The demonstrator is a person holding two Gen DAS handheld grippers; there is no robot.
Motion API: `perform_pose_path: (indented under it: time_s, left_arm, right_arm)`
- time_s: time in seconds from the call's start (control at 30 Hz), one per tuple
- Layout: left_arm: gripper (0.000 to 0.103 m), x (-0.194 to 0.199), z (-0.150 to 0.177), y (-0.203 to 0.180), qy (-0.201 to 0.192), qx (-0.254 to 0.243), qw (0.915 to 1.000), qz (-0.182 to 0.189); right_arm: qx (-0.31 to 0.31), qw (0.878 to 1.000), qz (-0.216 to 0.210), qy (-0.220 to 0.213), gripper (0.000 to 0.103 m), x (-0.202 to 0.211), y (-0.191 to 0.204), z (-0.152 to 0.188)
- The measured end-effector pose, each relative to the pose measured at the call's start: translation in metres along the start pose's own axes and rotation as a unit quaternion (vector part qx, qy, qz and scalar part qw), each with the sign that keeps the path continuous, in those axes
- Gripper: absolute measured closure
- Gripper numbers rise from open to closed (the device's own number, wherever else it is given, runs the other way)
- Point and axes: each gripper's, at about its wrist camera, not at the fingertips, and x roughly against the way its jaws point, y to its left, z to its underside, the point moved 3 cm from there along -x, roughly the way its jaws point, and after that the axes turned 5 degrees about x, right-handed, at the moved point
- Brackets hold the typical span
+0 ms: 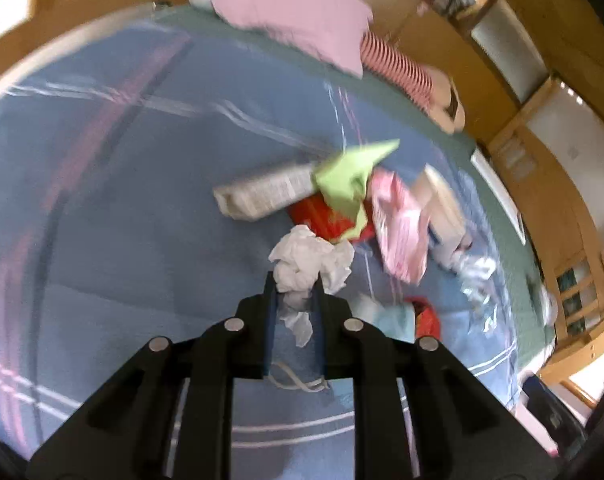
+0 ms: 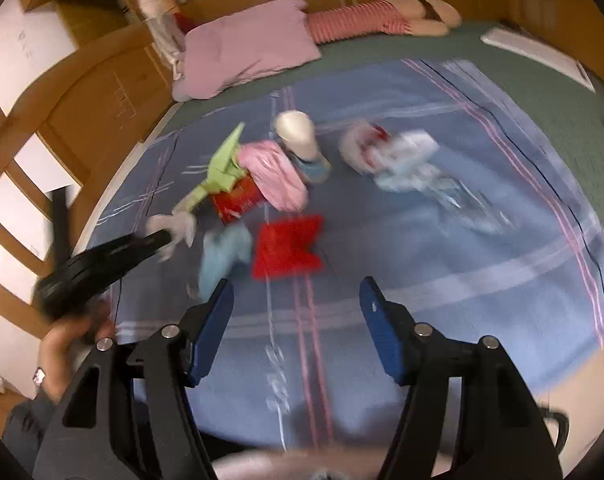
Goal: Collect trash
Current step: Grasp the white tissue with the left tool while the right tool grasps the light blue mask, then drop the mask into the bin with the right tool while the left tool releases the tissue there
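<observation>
My left gripper (image 1: 295,284) is shut on a crumpled white tissue (image 1: 310,258), which bulges out past the fingertips above the blue plaid bedspread (image 1: 142,240). Seen from the right wrist, that gripper (image 2: 164,238) is a black blur at the left with the tissue (image 2: 174,226) at its tip. My right gripper (image 2: 296,284) stands open over the bedspread with nothing between its fingers. A red wrapper (image 2: 288,248) lies just beyond its tips, with a light blue mask (image 2: 222,252) to the left.
More litter lies ahead: green paper (image 2: 222,168), a pink bag (image 2: 274,176), a red packet (image 2: 238,200), a paper cup (image 2: 298,132), clear plastic (image 2: 462,200) and a white carton (image 1: 262,194). A pink pillow (image 2: 246,48) and a striped plush toy (image 2: 358,20) lie at the bed's far end.
</observation>
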Motion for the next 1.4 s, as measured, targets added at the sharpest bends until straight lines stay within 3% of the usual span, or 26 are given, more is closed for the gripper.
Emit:
perform_pose_path:
  time_s: [0.13, 0.2, 0.23, 0.33, 0.4, 0.43, 0.47, 0.5, 0.53, 0.57, 0.63, 0.87, 1.07, 1.13, 1.27, 1.4]
  left_arm:
    - [0.086, 0.023, -0.001, 0.012, -0.022, 0.027, 0.9994, 0.005]
    - [0.086, 0.031, -0.003, 0.022, -0.041, 0.032, 0.9984, -0.020]
    - [0.086, 0.034, -0.003, 0.027, -0.046, 0.036, 0.9978, -0.032]
    - [0.086, 0.030, -0.003, 0.037, -0.032, 0.056, 0.9974, -0.031]
    - [0.086, 0.029, -0.002, 0.040, -0.025, 0.055, 0.9976, -0.033]
    - [0.086, 0.029, -0.001, 0.042, -0.026, 0.053, 0.9976, -0.035]
    - [0.086, 0.029, -0.001, 0.041, -0.026, 0.051, 0.9977, -0.036]
    - [0.086, 0.029, 0.000, 0.040, -0.025, 0.050, 0.9978, -0.035]
    - [0.086, 0.029, 0.000, 0.039, -0.025, 0.048, 0.9979, -0.034]
    - [0.086, 0.029, 0.002, 0.038, -0.026, 0.046, 0.9981, -0.033]
    - [0.086, 0.031, 0.005, 0.034, -0.028, 0.036, 0.9984, -0.034]
    - [0.086, 0.041, 0.020, 0.023, -0.050, -0.010, 0.9964, -0.068]
    - [0.086, 0.071, 0.054, -0.001, -0.098, -0.097, 0.9846, -0.108]
    - [0.086, 0.089, 0.069, -0.008, -0.112, -0.111, 0.9821, -0.102]
    - [0.086, 0.129, 0.091, -0.012, -0.132, -0.093, 0.9843, -0.071]
    - [0.086, 0.168, 0.106, -0.036, -0.156, -0.119, 0.9782, -0.067]
  right_arm:
    - [0.010, 0.999, -0.045, 0.020, 0.039, -0.044, 0.033, -0.024]
    - [0.026, 0.997, -0.054, 0.043, 0.039, -0.069, 0.054, -0.028]
    - [0.039, 0.996, -0.049, 0.057, 0.039, -0.081, 0.064, -0.028]
    - [0.094, 0.990, 0.023, 0.099, 0.039, -0.118, 0.081, -0.022]
    - [0.098, 0.985, 0.033, 0.136, 0.039, -0.138, 0.082, -0.012]
    - [0.100, 0.983, 0.034, 0.151, 0.044, -0.144, 0.081, -0.007]
    - [0.112, 0.980, 0.040, 0.158, 0.060, -0.147, 0.081, -0.002]
    - [0.123, 0.979, 0.044, 0.159, 0.067, -0.148, 0.082, 0.000]
    - [0.129, 0.978, 0.042, 0.157, 0.080, -0.146, 0.082, 0.001]
    - [0.124, 0.980, 0.026, 0.152, 0.088, -0.141, 0.081, 0.000]
    - [0.108, 0.984, -0.005, 0.140, 0.092, -0.130, 0.080, -0.004]
    - [0.132, 0.989, -0.043, 0.047, 0.092, -0.063, 0.093, -0.020]
    - [0.147, 0.988, -0.051, -0.008, 0.092, 0.003, 0.098, -0.012]
    - [0.146, 0.987, -0.057, -0.022, 0.092, 0.023, 0.093, -0.008]
    - [0.147, 0.986, -0.050, -0.056, 0.092, 0.070, 0.083, 0.003]
    - [0.134, 0.987, -0.038, -0.078, 0.092, 0.106, 0.073, 0.019]
